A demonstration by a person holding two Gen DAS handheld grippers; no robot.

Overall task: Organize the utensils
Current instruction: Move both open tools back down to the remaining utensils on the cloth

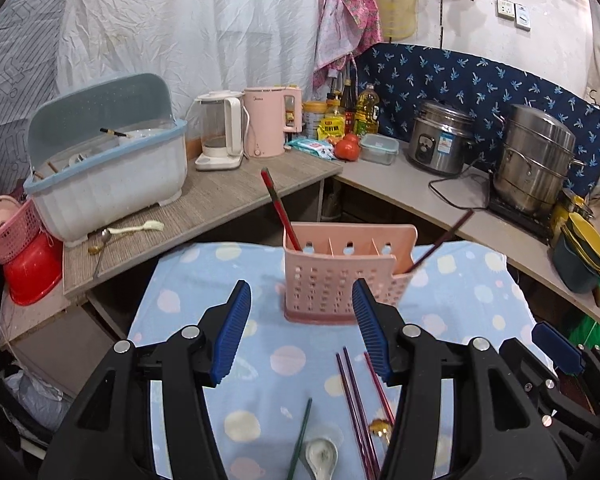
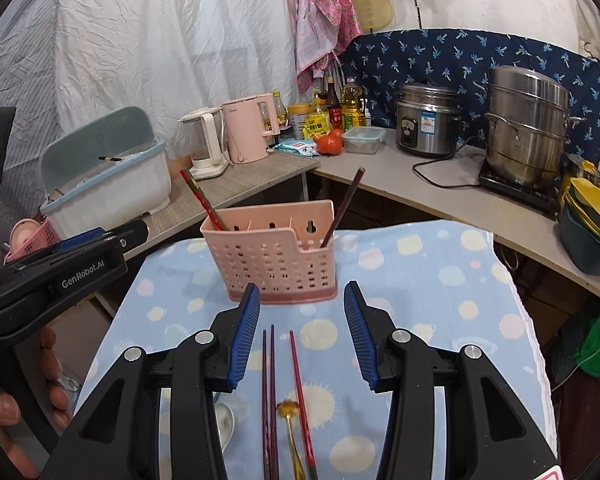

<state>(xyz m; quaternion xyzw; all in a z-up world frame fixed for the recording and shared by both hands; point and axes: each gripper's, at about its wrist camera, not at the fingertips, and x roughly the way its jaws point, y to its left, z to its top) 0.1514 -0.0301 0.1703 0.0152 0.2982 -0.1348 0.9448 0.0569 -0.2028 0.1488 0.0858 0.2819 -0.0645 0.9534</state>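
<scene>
Pink perforated plastic is what we are aiming for: the utensil caddy (image 2: pixel 274 254) stands upright on the blue spotted cloth (image 2: pixel 440 280) that covers the table, a red chopstick (image 2: pixel 204 200) leaning out of its left compartment and a dark chopstick (image 2: pixel 342 208) out of its right.

Going left to right over what lies loose on the cloth, we have a green chopstick (image 1: pixel 300 440), a white ceramic spoon (image 1: pixel 322 456), a pair of purple chopsticks (image 2: pixel 269 400), a gold spoon (image 2: pixel 290 428) and another red chopstick (image 2: pixel 302 400), all near one another.

Our left gripper (image 1: pixel 300 328) is spread wide and holds nothing, hovering short of the caddy. Our right gripper (image 2: pixel 300 332) is likewise spread and empty, above the purple pair.

The risks, as we judge them: the sticks are thin and flat on soft cloth, so a closing gripper may pinch cloth with them, or roll one aside. The purple pair lie touching, so we could lift one and drag its mate. The caddy looks light; a stick pushed against its rim could tip or slide it.
</scene>
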